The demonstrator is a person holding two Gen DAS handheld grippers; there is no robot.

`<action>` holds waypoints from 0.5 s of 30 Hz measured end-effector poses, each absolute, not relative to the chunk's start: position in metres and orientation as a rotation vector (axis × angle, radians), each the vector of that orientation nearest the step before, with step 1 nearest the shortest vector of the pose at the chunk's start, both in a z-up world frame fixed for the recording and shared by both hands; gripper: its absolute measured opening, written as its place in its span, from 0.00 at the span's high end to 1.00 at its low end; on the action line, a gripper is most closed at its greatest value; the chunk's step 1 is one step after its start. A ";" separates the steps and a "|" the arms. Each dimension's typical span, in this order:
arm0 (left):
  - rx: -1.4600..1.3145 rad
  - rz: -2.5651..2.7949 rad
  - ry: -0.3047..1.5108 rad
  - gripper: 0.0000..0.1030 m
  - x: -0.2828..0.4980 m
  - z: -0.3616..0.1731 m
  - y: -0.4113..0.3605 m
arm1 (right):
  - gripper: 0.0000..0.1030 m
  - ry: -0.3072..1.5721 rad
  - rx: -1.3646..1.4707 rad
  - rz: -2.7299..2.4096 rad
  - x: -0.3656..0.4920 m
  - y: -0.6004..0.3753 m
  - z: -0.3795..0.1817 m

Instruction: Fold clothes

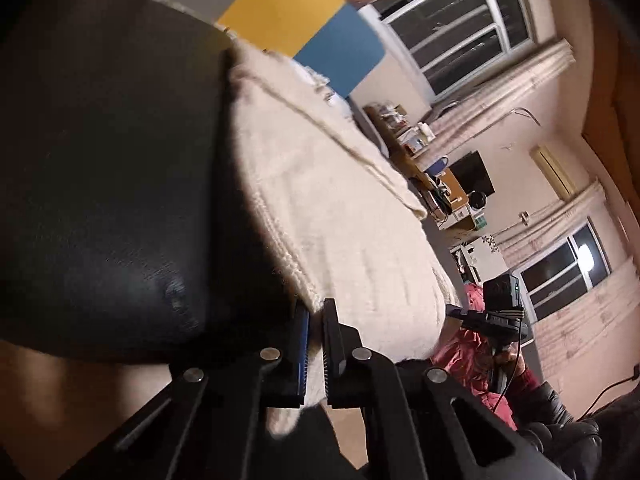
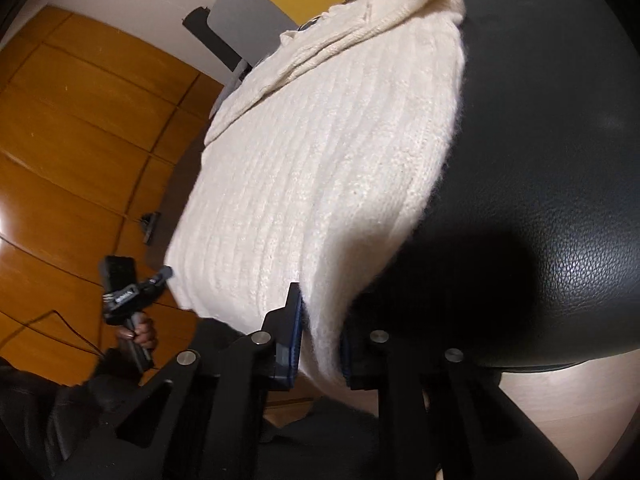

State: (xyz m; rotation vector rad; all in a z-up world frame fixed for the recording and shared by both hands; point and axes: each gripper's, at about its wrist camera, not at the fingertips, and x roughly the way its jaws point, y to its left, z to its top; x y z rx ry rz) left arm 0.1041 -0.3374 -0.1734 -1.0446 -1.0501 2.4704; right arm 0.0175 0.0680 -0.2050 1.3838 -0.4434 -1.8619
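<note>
sweater (image 1: 328, 208): cream ribbed knit, lying on black leather-look surface (image 1: 112, 168); near hem hanging off front edge
sweater, right view (image 2: 320, 168): same piece, ribs plain to see, folded thicker part at far end
long axis: running away from both cameras, near hem to far end; ribs along same line
pointing: hem toward the person, collar or folded end toward the yellow and blue wall panel (image 1: 304, 12); which part is at far end hard to tell
lie: flat on surface for most of length, near edge drooping over rim, slight lift at gripped corners
left gripper (image 1: 316, 356): clenched on near hem, knit pinched between blue pad and black finger; jaws nearly touching through fabric
right gripper (image 2: 320, 340): clenched on near hem at other corner, thicker bunch of knit between jaws
grip spots: both on same hem edge, well apart across sweater width
right gripper in left view (image 1: 496, 312): at right of sweater, camera block on top, hand (image 1: 508, 360) on handle, red sleeve (image 1: 472, 344) behind
left gripper in right view (image 2: 132, 292): at left of sweater, hand (image 2: 140, 332) on handle, dark sleeve below
surface: black, pebbled grain, rounded front edge, pale floor below in right view
background: windows (image 1: 460, 28) with curtains, cluttered desk (image 1: 432, 168) far off, wooden wall panels (image 2: 80, 140) in right view
blur: some motion smear in left view, fine detail at far end unclear
</note>
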 end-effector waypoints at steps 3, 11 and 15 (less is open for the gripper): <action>-0.969 2.459 -1.127 0.96 0.105 -0.165 -0.344 | 0.83 -0.420 1.379 -1.893 0.021 0.064 -0.202; -0.721 2.368 -1.286 0.96 0.099 -0.135 -0.361 | 0.83 -0.577 1.300 -1.879 0.019 0.073 -0.203; -0.663 2.355 -1.244 0.96 0.082 -0.112 -0.357 | 0.83 -0.662 1.238 -1.836 0.015 0.075 -0.194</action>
